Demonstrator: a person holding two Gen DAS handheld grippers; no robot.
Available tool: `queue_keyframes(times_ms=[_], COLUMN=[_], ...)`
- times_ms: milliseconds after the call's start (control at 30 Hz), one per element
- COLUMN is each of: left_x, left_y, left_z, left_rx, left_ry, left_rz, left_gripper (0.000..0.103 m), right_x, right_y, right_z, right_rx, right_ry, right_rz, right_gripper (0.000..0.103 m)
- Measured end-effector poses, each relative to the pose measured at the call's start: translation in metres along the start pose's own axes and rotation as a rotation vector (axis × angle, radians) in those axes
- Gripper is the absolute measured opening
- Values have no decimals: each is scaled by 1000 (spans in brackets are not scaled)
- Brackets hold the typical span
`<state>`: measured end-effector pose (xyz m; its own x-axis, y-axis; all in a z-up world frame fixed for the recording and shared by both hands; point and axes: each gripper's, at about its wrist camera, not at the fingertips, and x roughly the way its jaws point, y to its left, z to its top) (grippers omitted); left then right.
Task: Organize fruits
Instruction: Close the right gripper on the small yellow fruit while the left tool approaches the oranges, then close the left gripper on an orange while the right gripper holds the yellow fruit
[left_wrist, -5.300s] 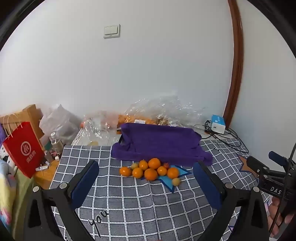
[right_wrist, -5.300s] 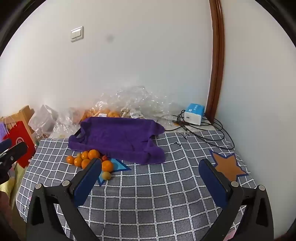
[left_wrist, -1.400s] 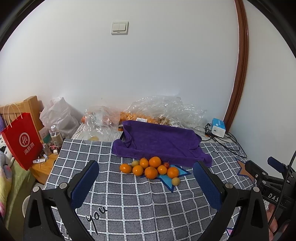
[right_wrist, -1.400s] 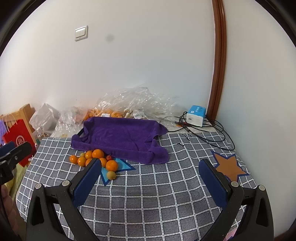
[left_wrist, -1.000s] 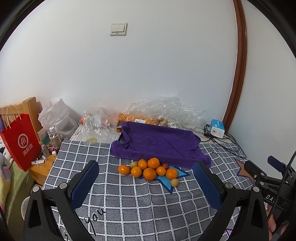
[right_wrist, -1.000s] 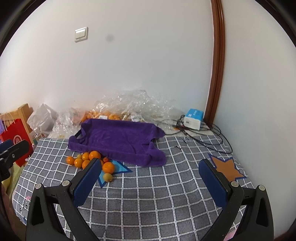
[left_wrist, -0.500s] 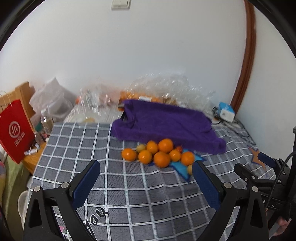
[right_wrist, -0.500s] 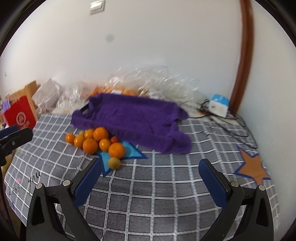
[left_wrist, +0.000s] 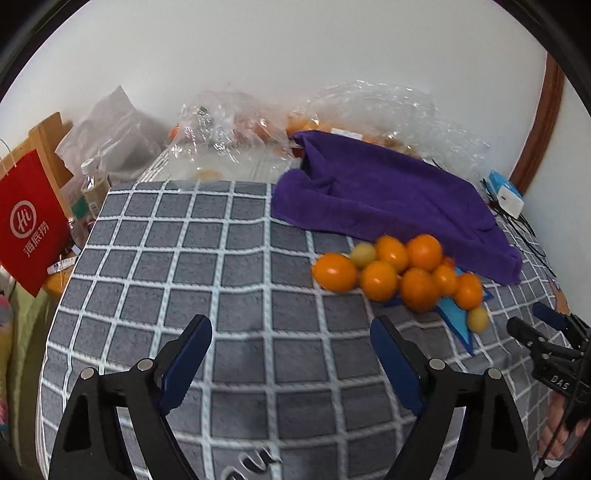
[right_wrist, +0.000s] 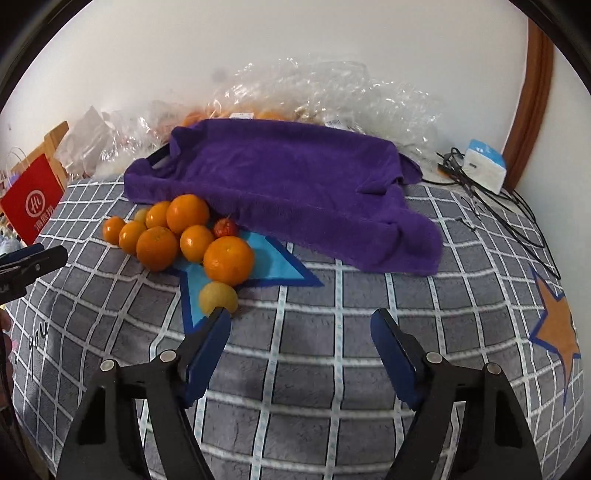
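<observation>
Nearest to my cameras, both tools hang above the checked blanket (right_wrist: 332, 369) with nothing held: my left gripper (left_wrist: 291, 343) has its jaws spread wide over bare squares, and my right gripper (right_wrist: 301, 332) likewise stands with its jaws apart, its left fingertip just beside the small yellow fruit (right_wrist: 218, 296) at the near edge of the pile. Beyond that fruit lies the cluster of oranges (right_wrist: 173, 232), touching one another on and around a blue star patch (right_wrist: 273, 266), with a small red fruit (right_wrist: 226, 228) tucked among them and a second yellowish one (left_wrist: 363, 254) on the far side. The pile sits to the right of my left tool and to the left of my right tool, between the two. Behind it, a purple towel (right_wrist: 295, 184) is draped over what appears to be a tray or box, its front edge hanging just over the rearmost oranges. Farther back are clear plastic bags (right_wrist: 332, 96) against the wall, a red paper bag (left_wrist: 27, 225) at the left, and a white charger with cables (right_wrist: 484, 166) at the right. I judge the step in hand to be the first approach; the loose outlying fruit looks the easiest pick, and I would centre the jaws on one piece only, closing gently since round fruit on soft cloth may roll.
</observation>
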<state>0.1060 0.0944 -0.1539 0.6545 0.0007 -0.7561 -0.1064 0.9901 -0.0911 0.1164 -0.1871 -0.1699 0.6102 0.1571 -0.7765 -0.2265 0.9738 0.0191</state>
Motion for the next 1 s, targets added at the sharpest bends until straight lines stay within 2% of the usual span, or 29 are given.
queue_keyframes(times_ms=[67, 133, 167, 267, 400, 433, 533, 667, 700, 933, 1000], left_x=[9, 18, 20, 25, 35, 35, 35, 34, 34, 30, 29], left_y=[3, 5, 5, 6, 9, 7, 3, 7, 8, 13, 14], left_z=[-1, -4, -4, -9, -16, -19, -21, -21, -21, -21, -20], left_rx=[-5, -3, -2, -3, -23, -10, 16, 1, 0, -21, -14], left_ry=[13, 36, 43, 44, 60, 36, 33, 31, 30, 22, 30], left_rz=[16, 14, 17, 27, 15, 32, 54, 34, 32, -9, -35], left_gripper=[87, 87, 87, 87, 86, 85, 83, 83, 83, 83, 77], right_x=[4, 14, 19, 26, 30, 31, 34, 37, 37, 23, 16], right_y=[0, -1, 0, 7, 21, 24, 29, 39, 40, 35, 26], right_z=[0, 0, -1, -6, -7, -6, -3, -2, -2, -7, -7], right_rx=[12, 44, 55, 60, 19, 13, 13, -24, -32, -49, -47], right_ry=[-32, -7, 8, 22, 23, 21, 30, 30, 27, -19, -39], right_rz=[23, 65, 92, 150, 161, 166, 173, 145, 149, 143, 114], right_gripper=[79, 73, 67, 65, 63, 63, 59, 38, 28, 28, 28])
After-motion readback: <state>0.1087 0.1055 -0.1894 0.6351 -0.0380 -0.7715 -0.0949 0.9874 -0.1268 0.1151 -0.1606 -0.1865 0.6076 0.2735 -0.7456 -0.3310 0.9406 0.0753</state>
